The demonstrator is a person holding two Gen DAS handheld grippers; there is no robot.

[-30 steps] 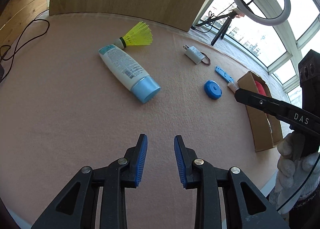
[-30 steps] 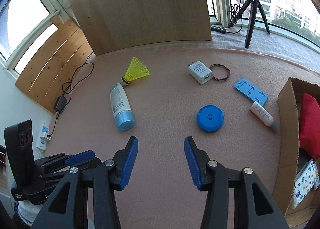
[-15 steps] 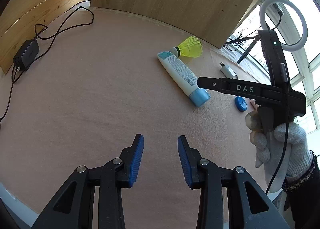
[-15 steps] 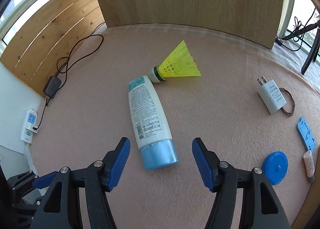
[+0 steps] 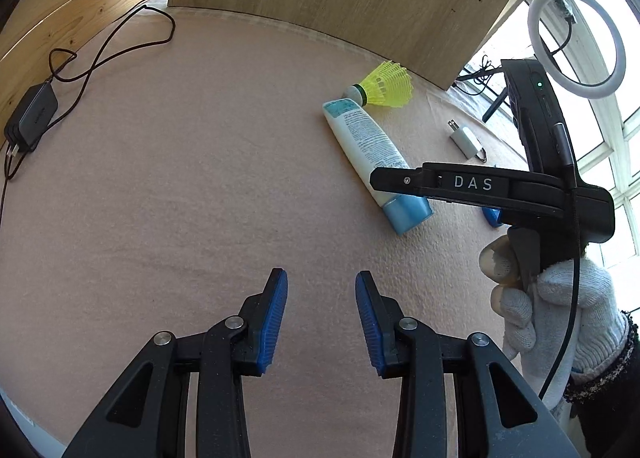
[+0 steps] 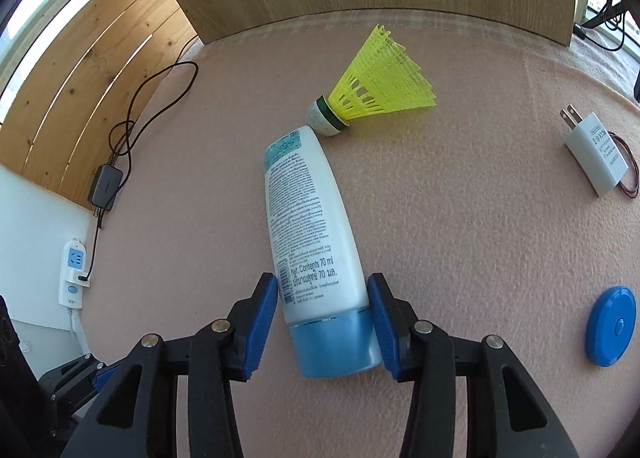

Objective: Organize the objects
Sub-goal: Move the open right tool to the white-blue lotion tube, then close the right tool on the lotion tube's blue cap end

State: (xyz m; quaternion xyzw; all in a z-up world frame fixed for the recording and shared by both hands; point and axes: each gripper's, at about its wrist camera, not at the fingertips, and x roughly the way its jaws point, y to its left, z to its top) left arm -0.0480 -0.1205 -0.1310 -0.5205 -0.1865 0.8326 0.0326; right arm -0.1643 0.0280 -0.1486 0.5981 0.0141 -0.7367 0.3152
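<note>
White blue-capped tube (image 6: 312, 226) lying flat

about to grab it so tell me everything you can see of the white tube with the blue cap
The white tube lies flat on the pink felt mat, its light blue cap toward the camera and its flat crimped end against the cork of the yellow shuttlecock. It looks like glossy plastic, printed with teal and dark text, including "Net Contents 70 ml". The right gripper straddles it at the cap joint, blue pads close on both sides, not clearly clamped.
</note>
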